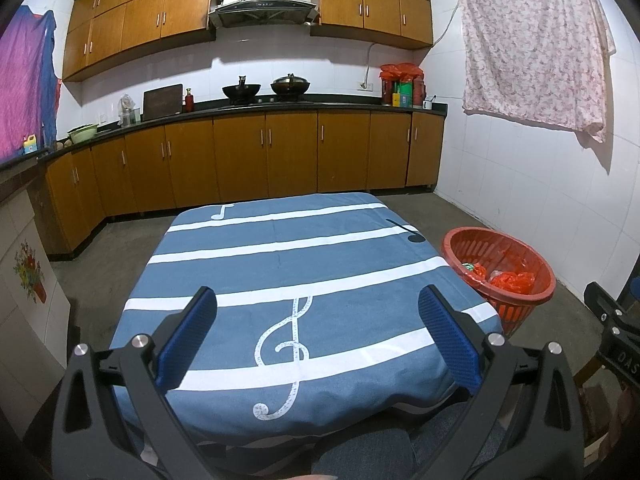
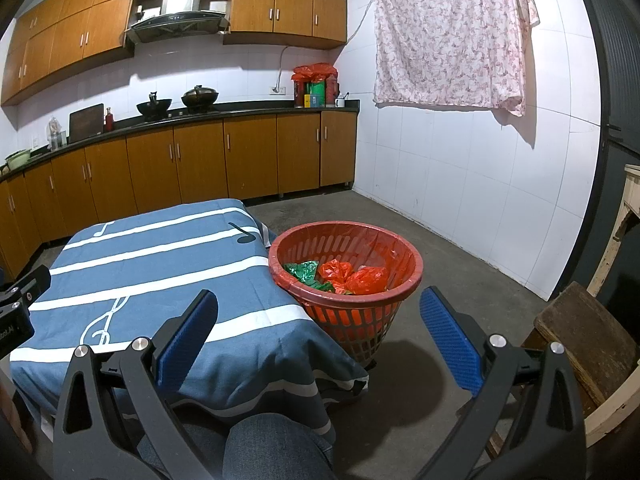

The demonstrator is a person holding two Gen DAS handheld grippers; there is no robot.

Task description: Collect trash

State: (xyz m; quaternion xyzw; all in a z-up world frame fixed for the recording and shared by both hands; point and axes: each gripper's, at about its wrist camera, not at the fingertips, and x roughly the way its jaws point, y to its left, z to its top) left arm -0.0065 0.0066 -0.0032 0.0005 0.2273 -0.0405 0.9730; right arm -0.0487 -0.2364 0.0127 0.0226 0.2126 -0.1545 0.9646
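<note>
A red plastic basket stands on the floor at the table's right corner, also seen in the left wrist view. Inside lie crumpled red bags and a green wrapper. The table wears a blue cloth with white stripes and music notes; no trash shows on it. My left gripper hangs open above the table's near part, nothing between its blue pads. My right gripper is open too, held near the table's right edge, in front of the basket and higher than it.
Wooden kitchen cabinets and a counter with woks line the far wall. A floral cloth hangs on the right wall. A wooden stool stands at the right. A person's knee in jeans is below the grippers. Grey floor surrounds the basket.
</note>
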